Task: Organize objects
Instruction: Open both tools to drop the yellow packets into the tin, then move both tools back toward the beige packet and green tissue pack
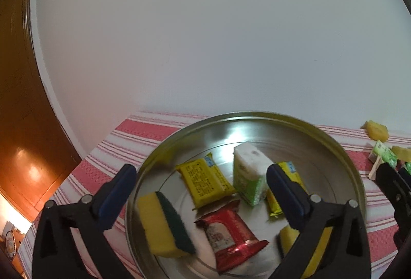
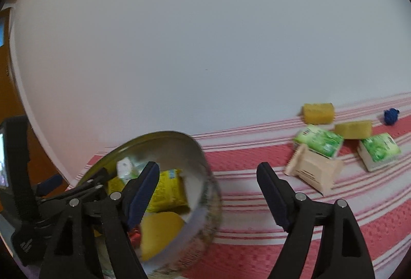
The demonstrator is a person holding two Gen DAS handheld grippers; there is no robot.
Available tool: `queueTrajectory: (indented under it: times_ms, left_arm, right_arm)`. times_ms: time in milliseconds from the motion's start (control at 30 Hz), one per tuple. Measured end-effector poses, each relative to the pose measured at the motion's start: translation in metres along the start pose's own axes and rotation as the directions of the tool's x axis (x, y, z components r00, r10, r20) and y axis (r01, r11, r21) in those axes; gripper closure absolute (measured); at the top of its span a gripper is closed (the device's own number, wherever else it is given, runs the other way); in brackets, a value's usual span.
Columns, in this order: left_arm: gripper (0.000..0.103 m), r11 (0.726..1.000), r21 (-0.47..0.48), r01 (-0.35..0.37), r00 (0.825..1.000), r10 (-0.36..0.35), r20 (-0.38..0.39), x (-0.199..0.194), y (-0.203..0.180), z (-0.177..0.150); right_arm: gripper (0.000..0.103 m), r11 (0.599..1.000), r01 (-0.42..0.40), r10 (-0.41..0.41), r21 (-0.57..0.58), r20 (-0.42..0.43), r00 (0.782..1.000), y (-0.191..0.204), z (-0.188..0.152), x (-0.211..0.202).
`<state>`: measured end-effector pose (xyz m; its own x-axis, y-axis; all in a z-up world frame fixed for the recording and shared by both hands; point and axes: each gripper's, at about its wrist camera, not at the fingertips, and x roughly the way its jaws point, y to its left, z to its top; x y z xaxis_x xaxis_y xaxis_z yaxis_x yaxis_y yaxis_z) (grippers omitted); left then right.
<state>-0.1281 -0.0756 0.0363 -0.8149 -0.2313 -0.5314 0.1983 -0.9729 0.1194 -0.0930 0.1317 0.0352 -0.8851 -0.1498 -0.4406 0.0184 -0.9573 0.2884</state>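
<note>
A round metal tin (image 1: 344, 158) sits on a red-and-white striped cloth (image 1: 143, 129). It holds a yellow-green sponge (image 1: 164, 222), a yellow packet (image 1: 205, 181), a green-white tissue pack (image 1: 249, 171), a red packet (image 1: 228, 232) and more yellow items. My left gripper (image 1: 200, 176) is open above the tin, empty. My right gripper (image 2: 208, 178) is open and empty over the cloth, just right of the tin (image 2: 205, 176). To its right lie a beige packet (image 2: 313, 171), two green tissue packs (image 2: 321, 141), two yellow sponges (image 2: 318, 113) and a small blue object (image 2: 390, 117).
A white wall (image 1: 205, 34) stands right behind the table. A brown wooden door (image 1: 20, 111) is to the left. The right gripper (image 1: 393, 186) shows at the right edge of the left wrist view.
</note>
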Motion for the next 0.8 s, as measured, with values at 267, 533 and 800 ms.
queueTrajectory:
  times_ms: [267, 533, 800]
  left_arm:
    - [0.001, 0.999, 0.004, 0.049, 0.999, -0.049, 0.023, -0.010, -0.014, -0.008]
    - [0.002, 0.995, 0.006, 0.098, 0.994, -0.098, 0.051, -0.021, -0.031, -0.018]
    - [0.003, 0.993, -0.011, 0.114, 0.990, -0.113, 0.081, -0.032, -0.042, -0.030]
  right_arm:
    - [0.023, 0.997, 0.076, -0.076, -0.016, -0.005, 0.997, -0.015, -0.006, -0.006]
    - [0.023, 0.990, 0.141, -0.141, -0.008, -0.009, 0.990, -0.038, -0.010, -0.013]
    - [0.023, 0.979, 0.195, -0.196, -0.067, -0.011, 0.981, -0.040, -0.014, -0.020]
